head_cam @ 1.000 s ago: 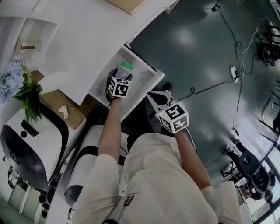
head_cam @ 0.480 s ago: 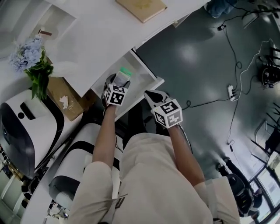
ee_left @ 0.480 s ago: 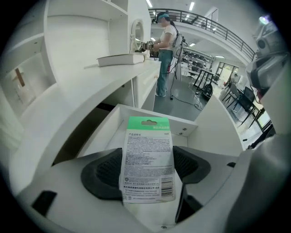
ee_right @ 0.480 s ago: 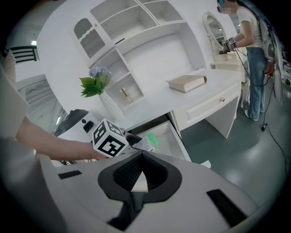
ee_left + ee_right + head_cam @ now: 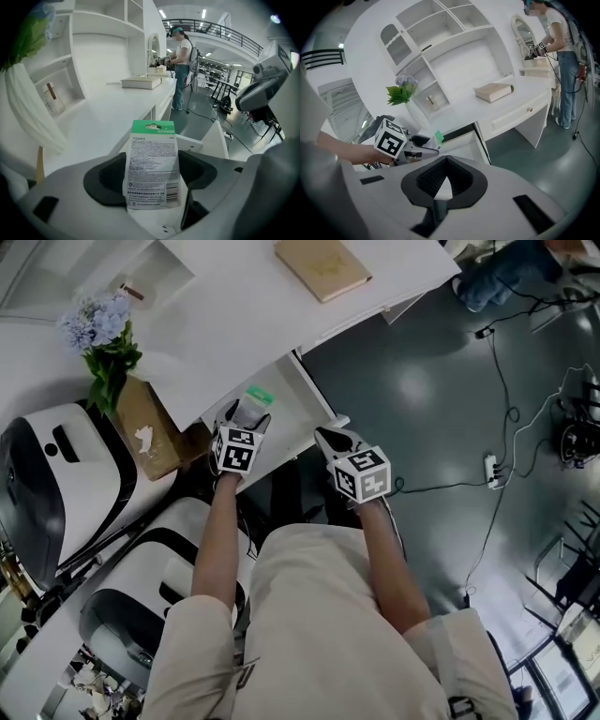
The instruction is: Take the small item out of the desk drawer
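The left gripper (image 5: 246,416) is clamped narrowly on one small flat white packet with a green header card (image 5: 152,164). Its two dark jaws press the packet's lower part from either side, and the packet stands upright with the green end away from the gripper. Seen from the head, the packet is over the left part of the one open white desk drawer (image 5: 298,399), close to the front edge of the white desk (image 5: 216,324); whether it is fully clear of the drawer cannot be told. The right gripper (image 5: 446,161) hangs just right of the left one and nearer than the drawer, its jaw tips together with nothing between them, touching nothing. A second drawer (image 5: 520,115), to the right under the desk top, is closed and carries one small knob. On the desk top lies one tan closed book (image 5: 322,266), far and to the right. One bunch of pale blue flowers with green leaves (image 5: 101,324) stands to the left, with one brown cardboard box (image 5: 150,427) just beside it. One person in a white top (image 5: 182,56) stands far off at another desk.
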A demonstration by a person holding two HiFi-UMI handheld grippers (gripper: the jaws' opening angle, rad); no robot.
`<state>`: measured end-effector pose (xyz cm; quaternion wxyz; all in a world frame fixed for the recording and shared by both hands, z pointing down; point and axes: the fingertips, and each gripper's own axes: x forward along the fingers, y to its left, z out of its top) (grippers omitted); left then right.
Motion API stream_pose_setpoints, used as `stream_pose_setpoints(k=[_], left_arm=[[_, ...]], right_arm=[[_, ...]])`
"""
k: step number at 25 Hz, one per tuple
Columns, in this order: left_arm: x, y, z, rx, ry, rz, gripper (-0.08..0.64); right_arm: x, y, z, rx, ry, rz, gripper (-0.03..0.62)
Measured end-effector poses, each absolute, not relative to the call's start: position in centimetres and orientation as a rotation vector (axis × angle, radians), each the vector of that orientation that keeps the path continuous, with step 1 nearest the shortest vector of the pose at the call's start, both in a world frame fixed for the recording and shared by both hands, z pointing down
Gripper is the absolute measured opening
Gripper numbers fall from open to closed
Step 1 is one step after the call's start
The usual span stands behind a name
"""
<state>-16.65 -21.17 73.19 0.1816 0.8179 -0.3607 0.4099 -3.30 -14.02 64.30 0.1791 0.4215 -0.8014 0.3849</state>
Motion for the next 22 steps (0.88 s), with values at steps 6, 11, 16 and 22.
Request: stream_pose_setpoints(k=[6,11,16,22], left_arm=[[-16.9,-20.7,69.6,2.300,-1.149,1.071,0.356],[-16.4,-19.6,66.5,2.285,-1.249,0.983,0.356],[-14.6,-18.4,63.7,2.252,-1.350,0.864,0.356],[-13.2,-15.6,61.0,2.223,-1.426,0.821,0.356]], right_arm=[[-2.7,-14.5,62.5,1.148,-2.301,0.974,0.025],[-2.5,-14.9,61.4,1.135,-2.331,0.925,0.025],[-1.9,-15.9,59.8,1.130,-2.365,0.839,0.025],[-2.0,-14.5,58.3,1.128,-2.398,0.824,0.025]])
